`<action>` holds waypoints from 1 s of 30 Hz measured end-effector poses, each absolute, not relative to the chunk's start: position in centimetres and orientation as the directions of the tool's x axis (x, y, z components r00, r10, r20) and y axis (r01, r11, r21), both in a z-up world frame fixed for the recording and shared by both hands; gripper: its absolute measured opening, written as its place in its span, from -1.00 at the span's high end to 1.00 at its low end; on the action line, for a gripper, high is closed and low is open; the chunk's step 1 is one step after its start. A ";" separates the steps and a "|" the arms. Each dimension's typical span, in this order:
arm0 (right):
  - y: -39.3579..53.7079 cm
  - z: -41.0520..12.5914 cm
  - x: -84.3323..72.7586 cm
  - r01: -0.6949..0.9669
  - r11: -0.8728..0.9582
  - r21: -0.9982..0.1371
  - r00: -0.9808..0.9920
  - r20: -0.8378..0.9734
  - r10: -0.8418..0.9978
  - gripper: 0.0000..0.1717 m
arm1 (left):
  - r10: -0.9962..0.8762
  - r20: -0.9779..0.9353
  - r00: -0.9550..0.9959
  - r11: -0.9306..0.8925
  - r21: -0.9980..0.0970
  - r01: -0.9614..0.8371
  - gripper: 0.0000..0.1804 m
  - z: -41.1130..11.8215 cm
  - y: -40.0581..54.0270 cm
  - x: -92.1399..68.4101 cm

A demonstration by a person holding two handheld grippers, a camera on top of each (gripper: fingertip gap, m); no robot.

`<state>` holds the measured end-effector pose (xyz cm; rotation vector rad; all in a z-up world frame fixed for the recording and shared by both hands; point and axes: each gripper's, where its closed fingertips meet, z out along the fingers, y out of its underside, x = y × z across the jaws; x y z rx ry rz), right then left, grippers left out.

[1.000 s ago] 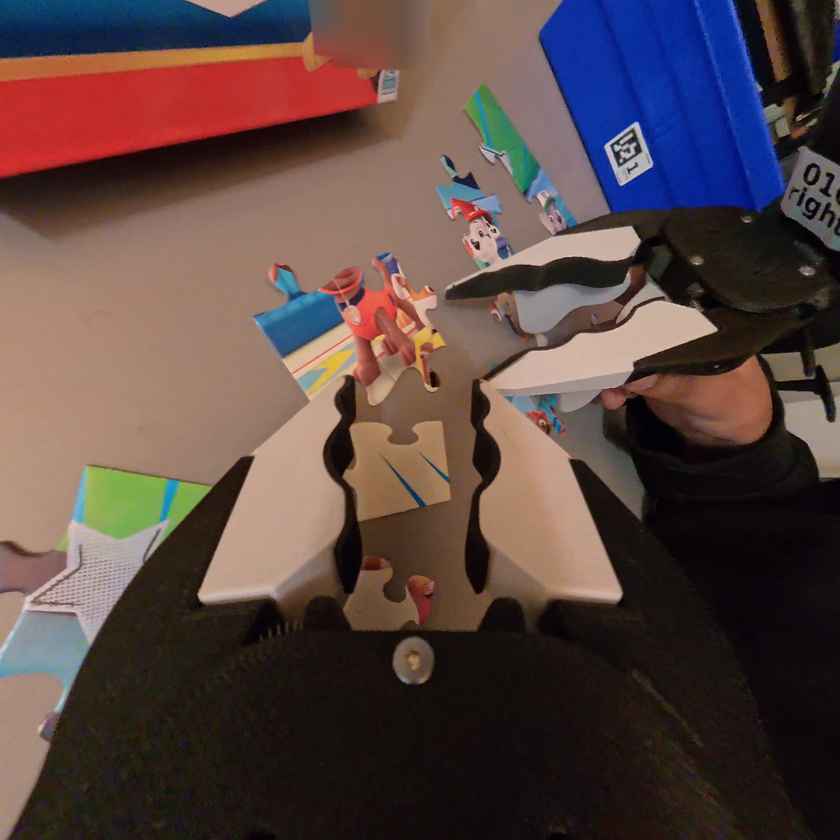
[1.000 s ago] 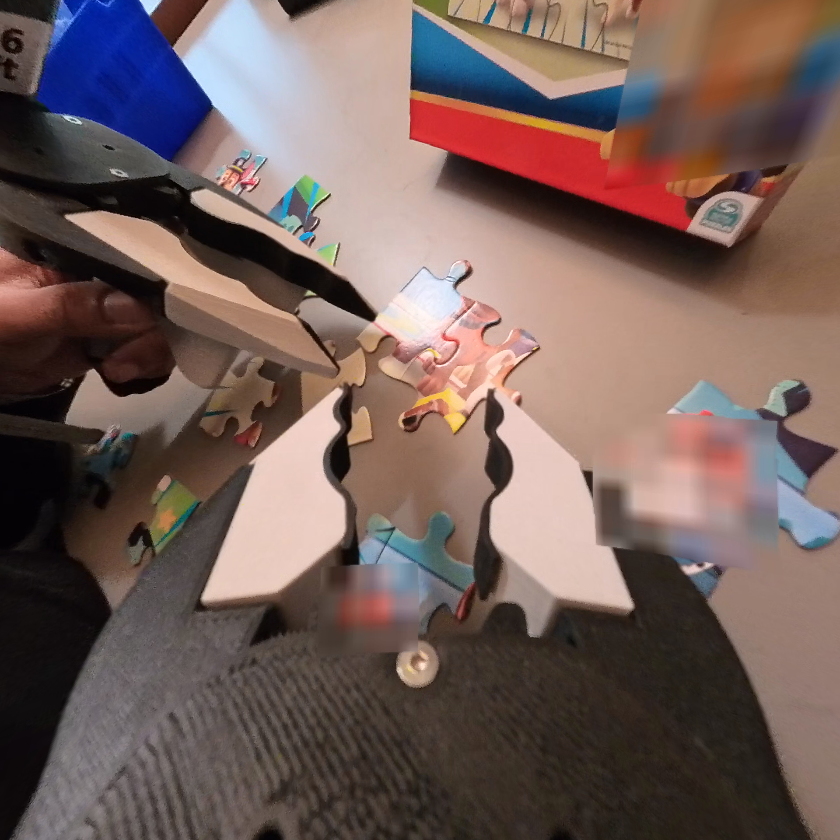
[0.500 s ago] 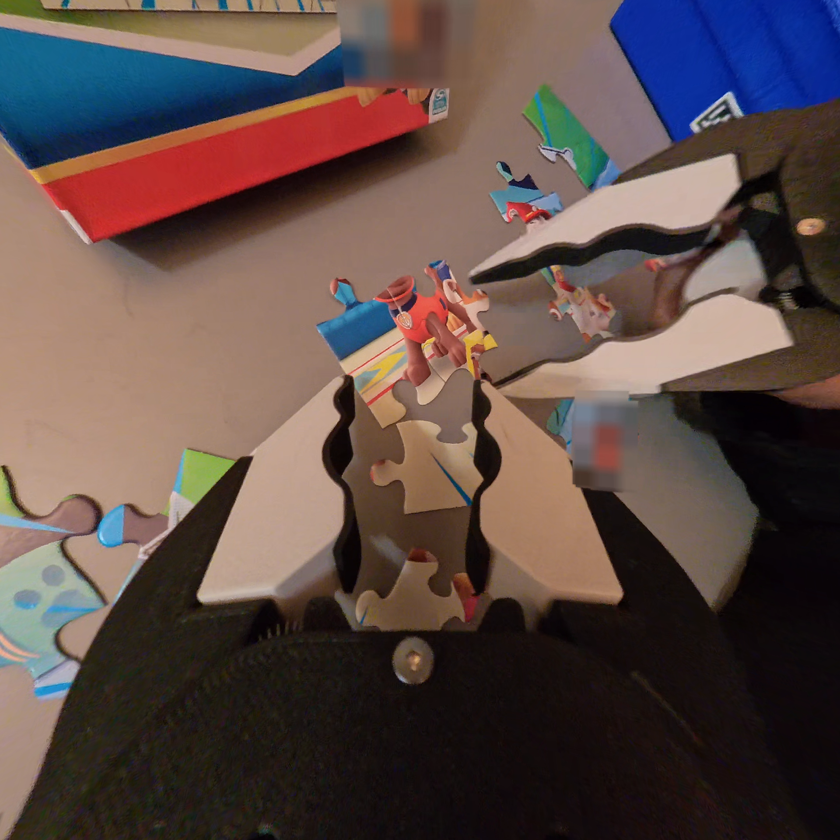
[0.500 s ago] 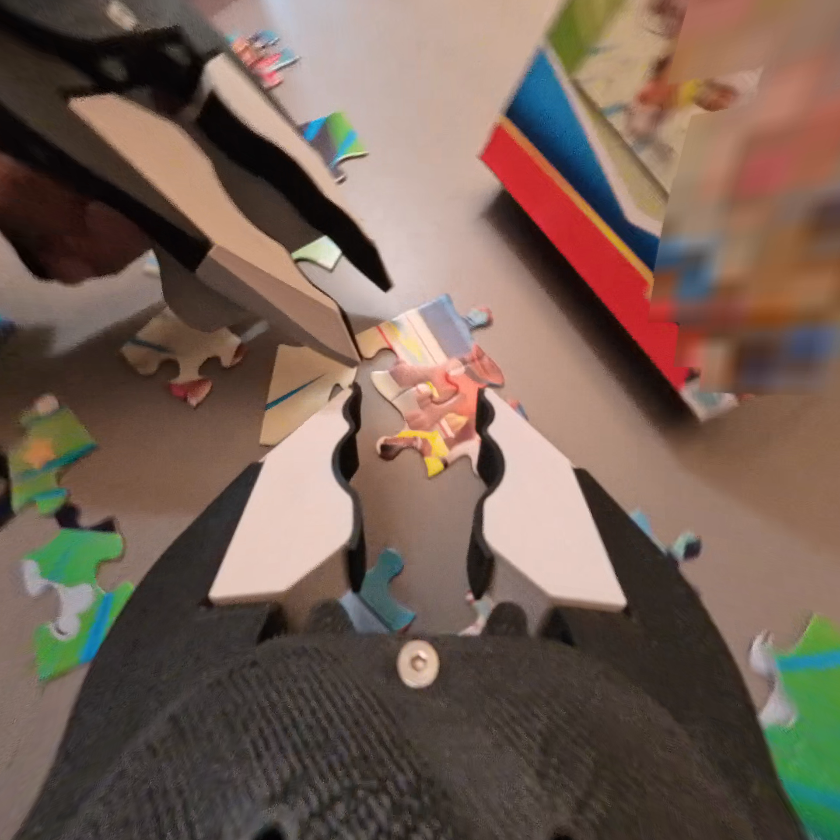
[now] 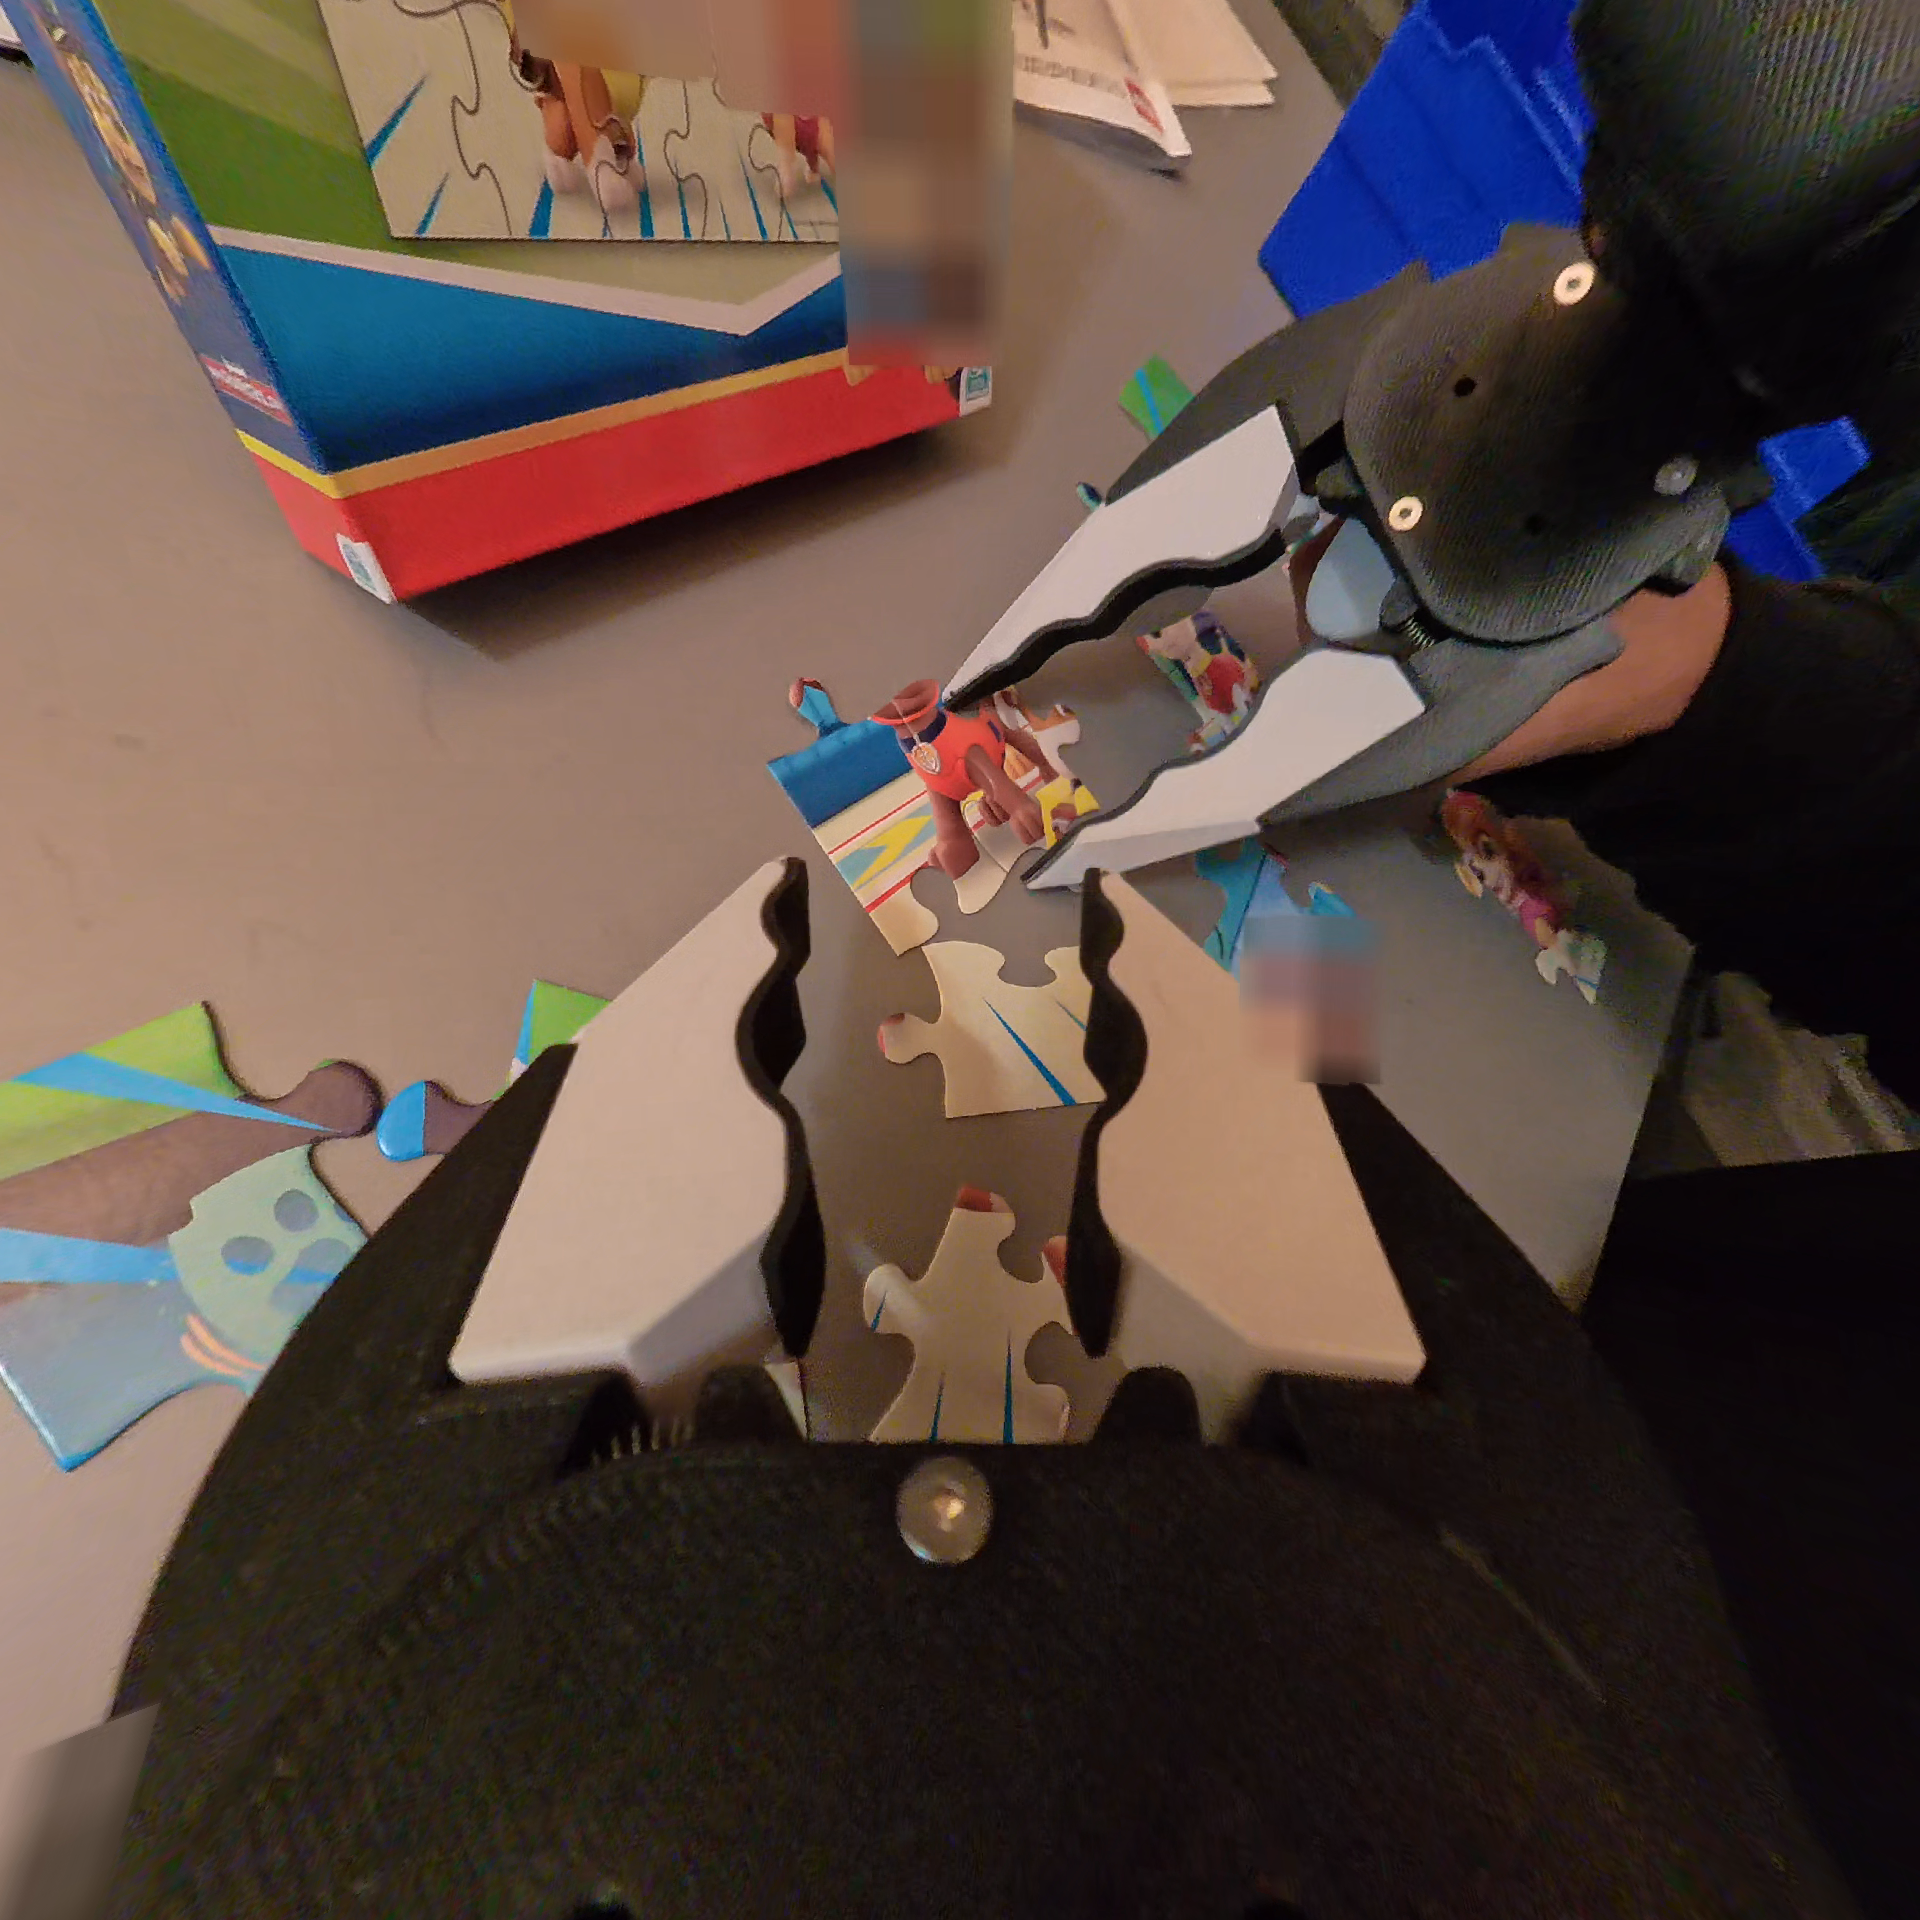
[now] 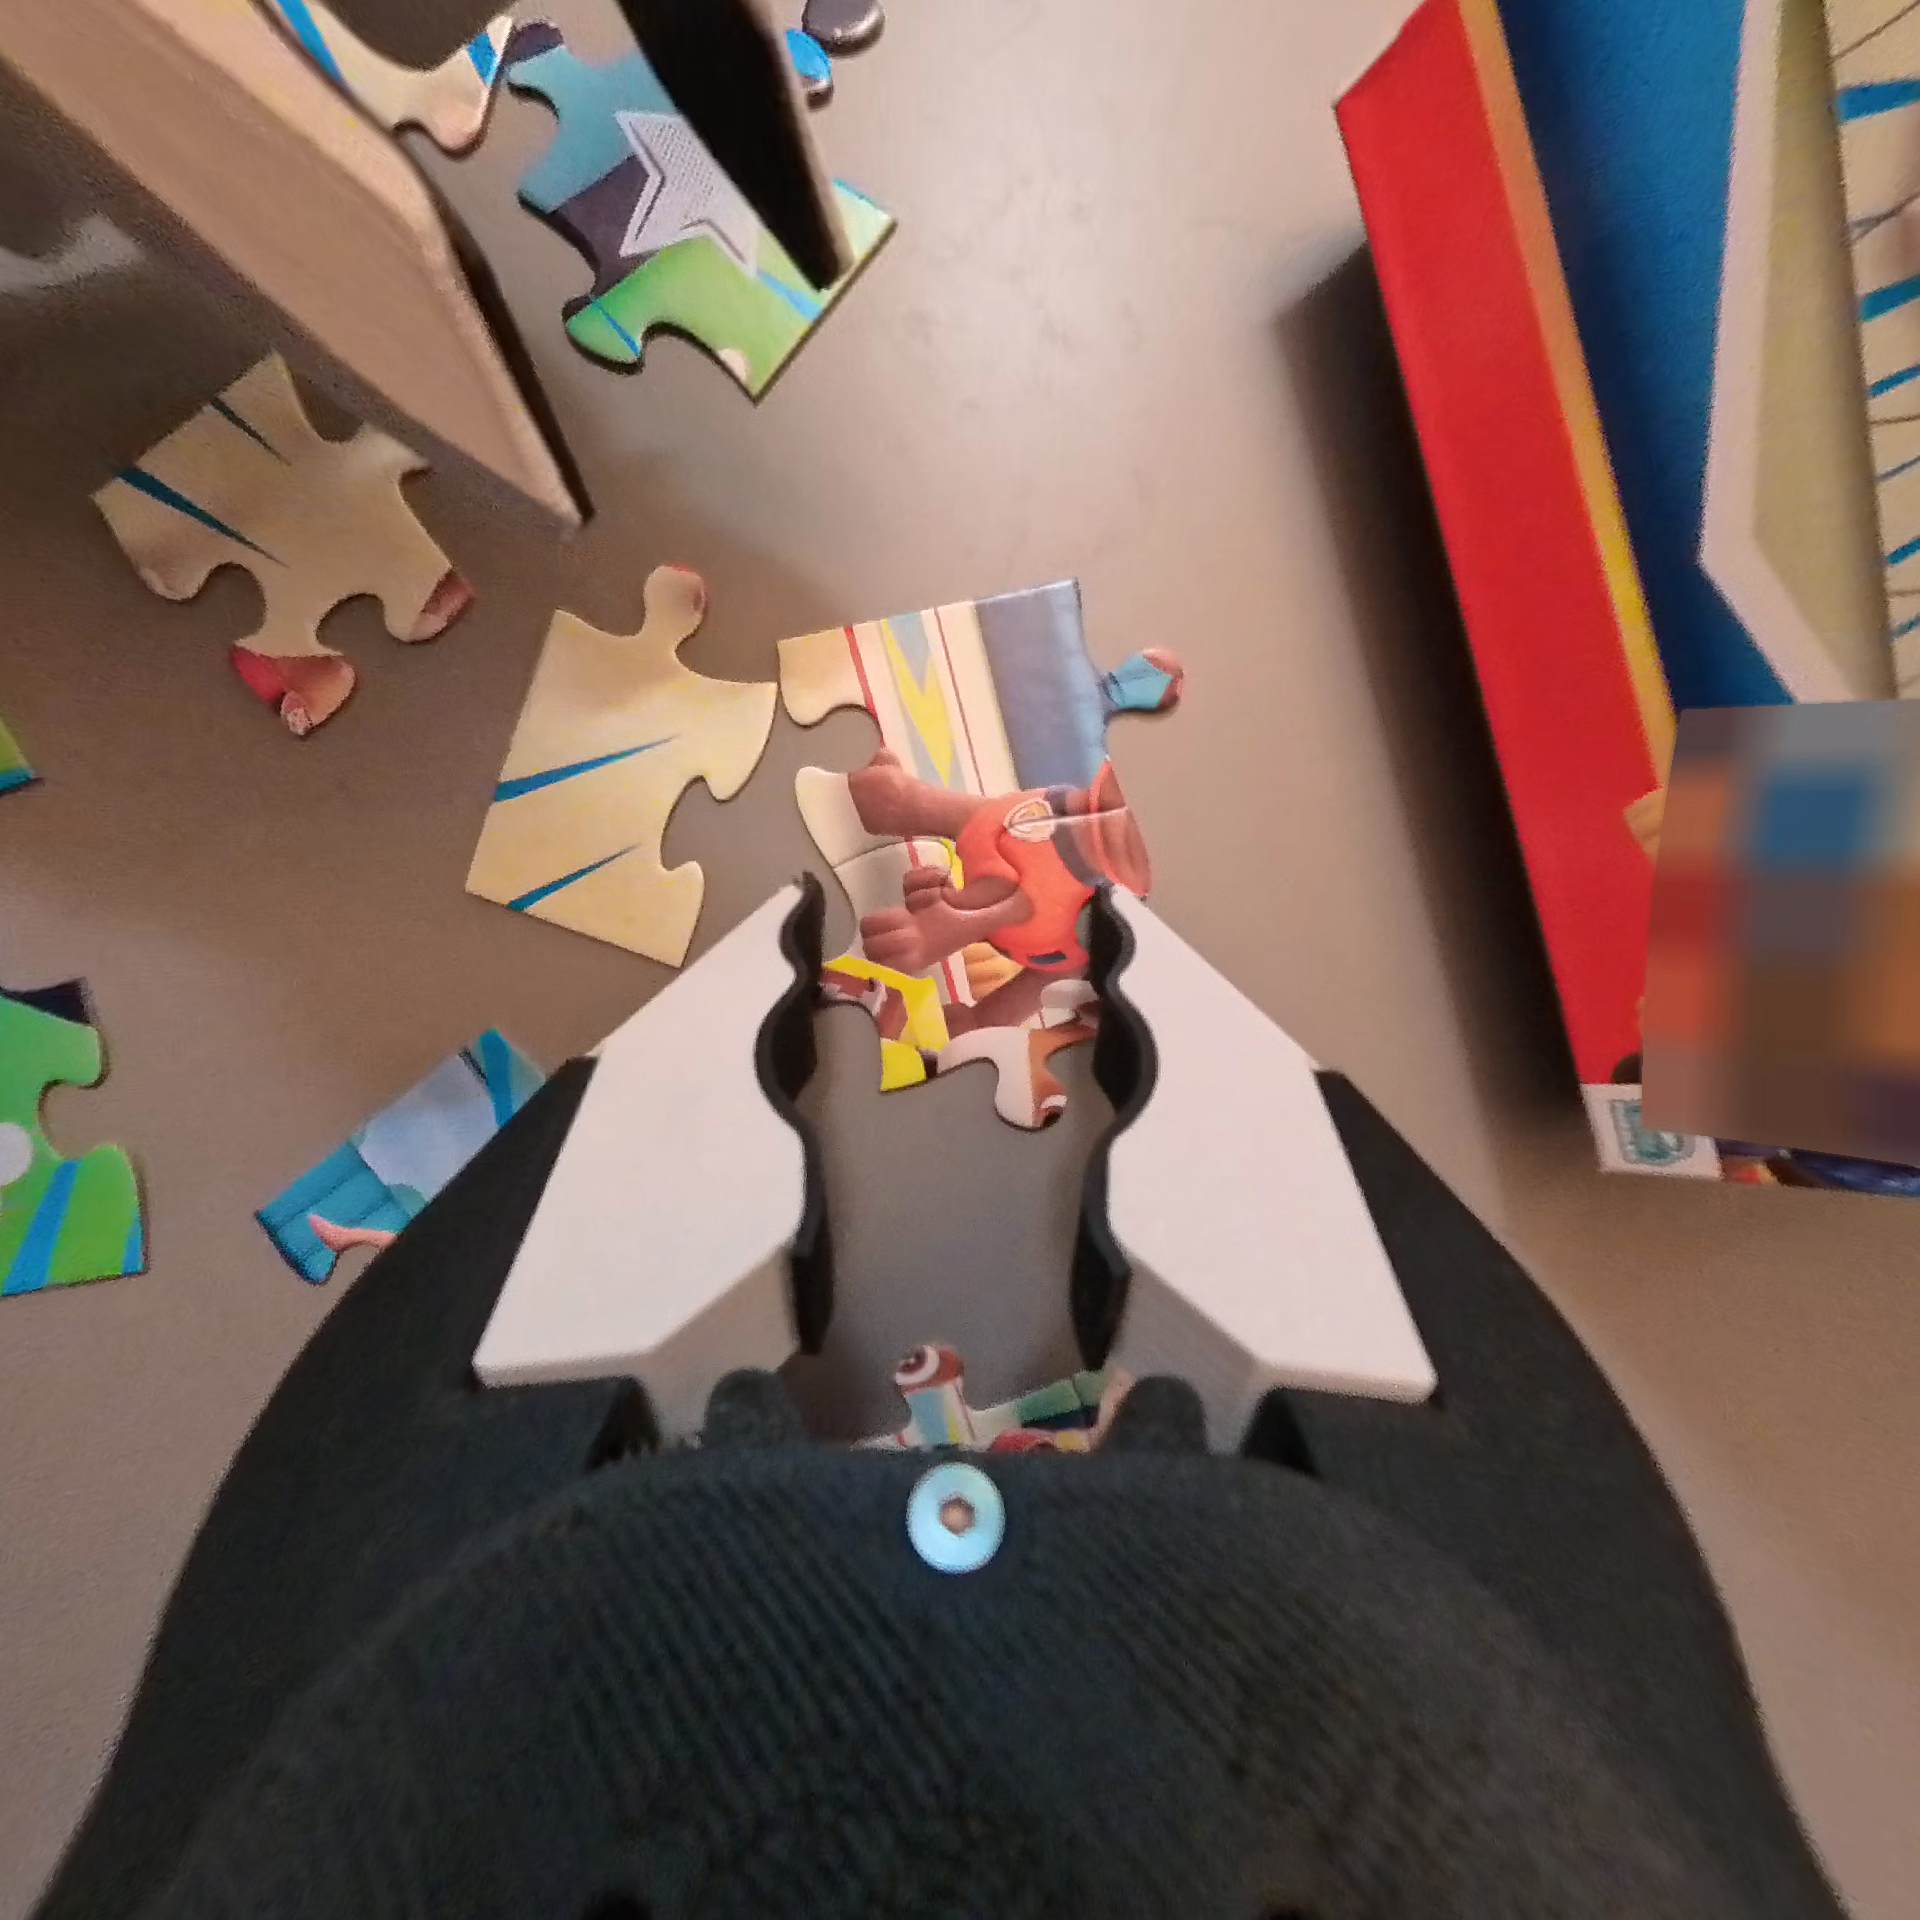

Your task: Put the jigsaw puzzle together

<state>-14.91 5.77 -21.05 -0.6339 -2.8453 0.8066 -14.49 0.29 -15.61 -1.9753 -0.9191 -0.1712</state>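
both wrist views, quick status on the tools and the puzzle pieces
Left tool open, over cream piece. Right tool open, above joined orange-pup pieces, holding nothing. Loose pieces and puzzle box around them.

Quick count: two grippers (image 5: 940,883) (image 5: 997,774), each with two fingers, one puzzle box (image 5: 582,416), one blue bin (image 5: 1423,187), and roughly ten loose puzzle pieces (image 5: 997,1029) on the table (image 5: 312,779).
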 end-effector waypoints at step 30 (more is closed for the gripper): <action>7.9 -18.1 -12.1 0.405 0.720 -0.564 -0.889 -0.060 0.453 0.53 | 0.491 0.503 0.711 -0.255 -0.698 0.669 0.43 -15.1 0.4 -14.7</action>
